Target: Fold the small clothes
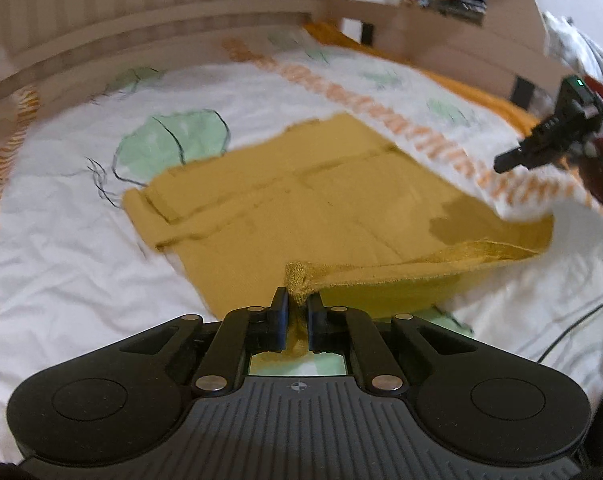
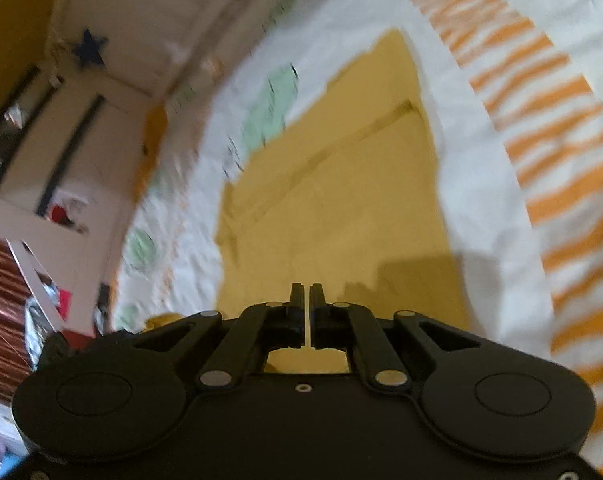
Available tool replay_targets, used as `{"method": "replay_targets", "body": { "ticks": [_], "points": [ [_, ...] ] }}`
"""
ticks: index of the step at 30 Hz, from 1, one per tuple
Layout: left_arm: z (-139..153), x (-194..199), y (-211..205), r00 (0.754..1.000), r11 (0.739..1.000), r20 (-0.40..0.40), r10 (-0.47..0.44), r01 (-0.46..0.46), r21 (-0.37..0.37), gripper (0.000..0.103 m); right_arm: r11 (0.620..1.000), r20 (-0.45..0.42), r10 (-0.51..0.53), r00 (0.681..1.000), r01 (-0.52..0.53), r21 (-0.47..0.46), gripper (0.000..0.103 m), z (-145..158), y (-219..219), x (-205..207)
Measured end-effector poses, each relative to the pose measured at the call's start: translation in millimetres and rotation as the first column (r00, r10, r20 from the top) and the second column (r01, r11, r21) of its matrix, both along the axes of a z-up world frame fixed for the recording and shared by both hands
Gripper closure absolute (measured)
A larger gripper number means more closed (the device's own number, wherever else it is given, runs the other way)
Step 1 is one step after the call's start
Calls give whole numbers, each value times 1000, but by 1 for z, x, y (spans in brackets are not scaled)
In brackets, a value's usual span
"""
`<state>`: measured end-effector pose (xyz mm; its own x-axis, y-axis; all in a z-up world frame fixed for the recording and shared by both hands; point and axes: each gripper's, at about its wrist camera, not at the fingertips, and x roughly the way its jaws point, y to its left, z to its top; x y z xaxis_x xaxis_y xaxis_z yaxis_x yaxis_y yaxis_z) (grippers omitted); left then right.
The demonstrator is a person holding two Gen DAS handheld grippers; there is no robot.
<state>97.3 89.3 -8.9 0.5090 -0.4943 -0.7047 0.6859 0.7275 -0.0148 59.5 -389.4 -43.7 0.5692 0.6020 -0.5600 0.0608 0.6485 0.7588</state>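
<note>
Meanwhile left hand-held gripper [image 1: 298, 300], angled downward, pinches the mustard garment [image 1: 301, 200] hem.

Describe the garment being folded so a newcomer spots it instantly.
On the white bedsheet printed with green leaves and orange stripes lies one flat mustard-yellow knit garment. It is the only solid-coloured cloth there, its near corner pinched in the left gripper.

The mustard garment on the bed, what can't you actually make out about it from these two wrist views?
- Left wrist view: the mustard garment has its near right edge lifted by the left gripper, hiding the sheet beneath.
- Left wrist view: the sheet covers the garment's far right corner.
- Right wrist view: motion blur hides seams; whether the right gripper pinches fabric is unclear.
</note>
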Motion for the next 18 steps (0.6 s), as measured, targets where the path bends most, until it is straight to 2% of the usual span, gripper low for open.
{"method": "replay_targets", "body": {
  "ticks": [2, 4, 5, 6, 7, 12, 16, 18],
  "points": [
    [2, 6, -3, 1000, 1000, 25, 1, -1, 15, 94, 998, 28, 37, 999, -35, -57, 85, 6, 0, 9],
    [2, 10, -5, 999, 1000, 32, 6, -6, 19, 94, 985, -16, 101, 995, -103, -141, 78, 5, 9, 17],
    [1, 11, -6, 1000, 1000, 27, 8, -9, 16, 94, 978, -51, 105, 993, -112, -178, 53, 4, 10, 18],
    [0, 12, -7, 1000, 1000, 28, 9, -10, 17, 94, 972, -84, 105, 991, -120, -200, 32, 1, 11, 19],
    [-1, 13, -8, 999, 1000, 31, 10, -10, 18, 94, 970, -108, 104, 989, -125, -207, 25, -2, 11, 19],
    [-6, 14, -3, 1000, 1000, 18, 19, -19, 5, 94, 961, -218, 111, 970, -160, -224, 24, -24, 9, 17],
    [-7, 13, 1, 1000, 1000, 12, 20, -20, 11, 94, 944, -157, 172, 973, -208, -257, 24, -15, 13, 10],
    [-8, 14, 2, 1000, 1000, 7, 24, -24, 9, 94, 914, -133, 225, 965, -257, -315, 22, -5, 20, 8]
  ]
}}
